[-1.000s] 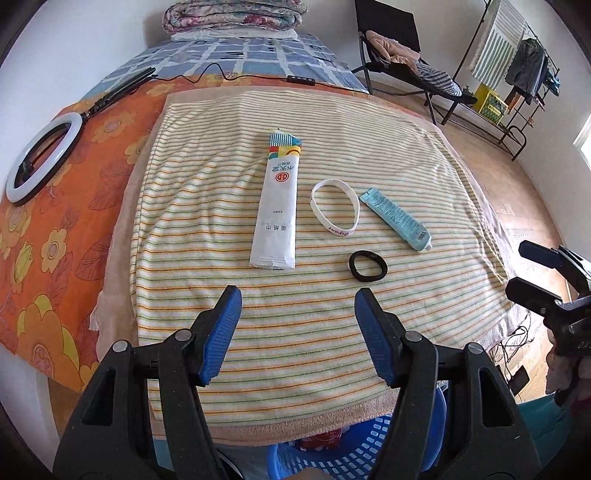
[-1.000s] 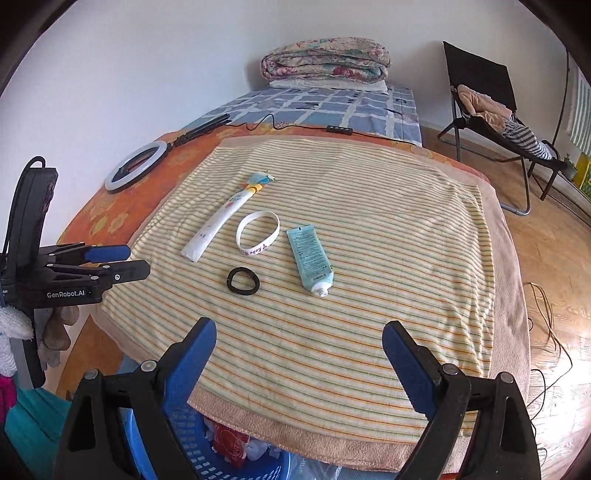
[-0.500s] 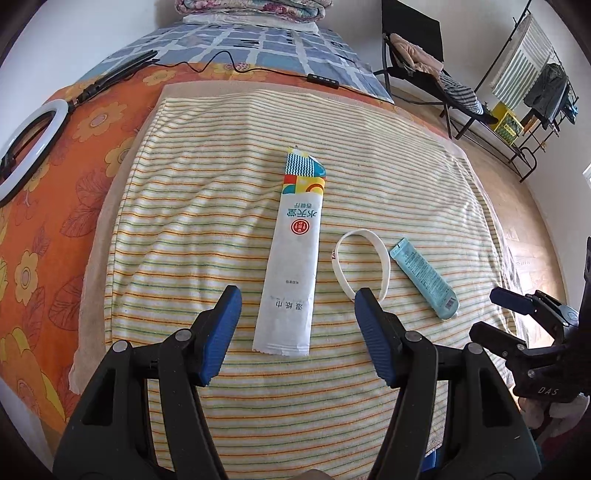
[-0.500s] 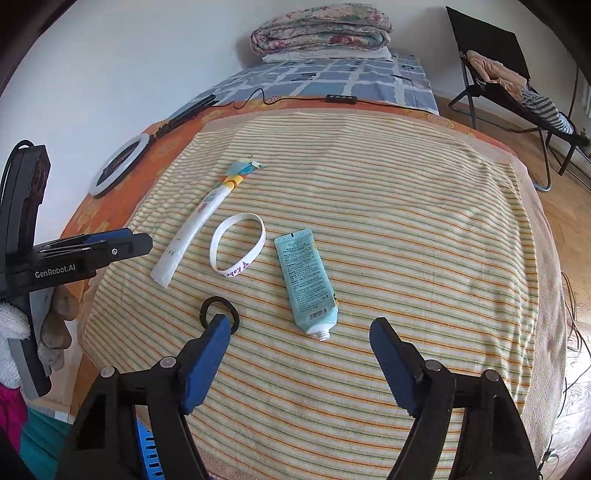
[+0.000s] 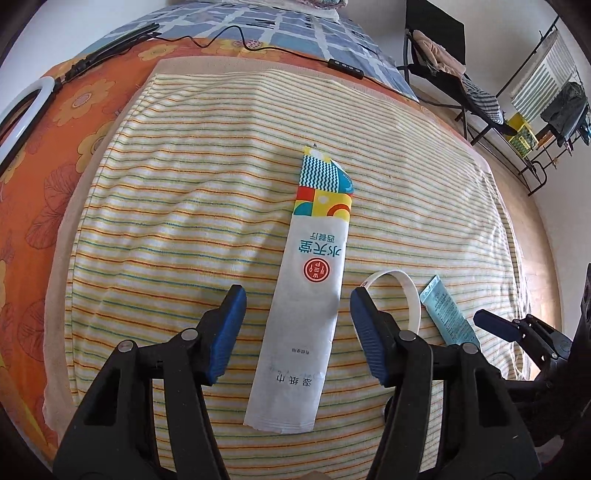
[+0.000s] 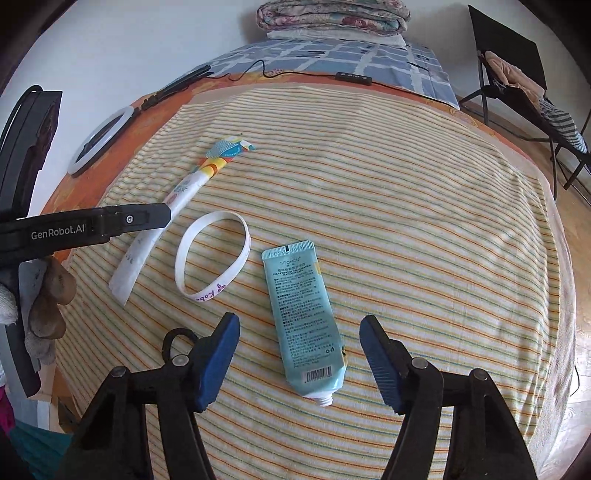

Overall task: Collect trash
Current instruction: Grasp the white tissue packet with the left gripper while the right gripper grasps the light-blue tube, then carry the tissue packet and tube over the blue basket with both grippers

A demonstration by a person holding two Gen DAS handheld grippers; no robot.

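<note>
A long white wet-wipe wrapper (image 5: 306,295) with a colourful far end lies on the striped towel (image 5: 177,221). My left gripper (image 5: 296,295) hangs over it with a blue pad on each side. Its jaws are closing, and the pads stand clear of the wrapper. A capless teal tube (image 6: 301,314) lies between the pads of my right gripper (image 6: 300,322). Those jaws are closing too and do not touch the tube. The wrapper (image 6: 162,221) also shows in the right wrist view, partly behind the left gripper's body.
A white wristband (image 6: 212,256) lies between wrapper and tube. A black hair tie (image 6: 177,338) is half hidden behind my right gripper's left finger. A ring light (image 6: 99,142), a cable remote (image 6: 352,77) and a folded quilt (image 6: 332,14) lie farther back. A black chair (image 6: 517,74) stands at the right.
Both grippers moved forward and down over the towel. The wrapper now sits between the left pads and the tube between the right pads. The right jaws have narrowed; the basket has left view.
</note>
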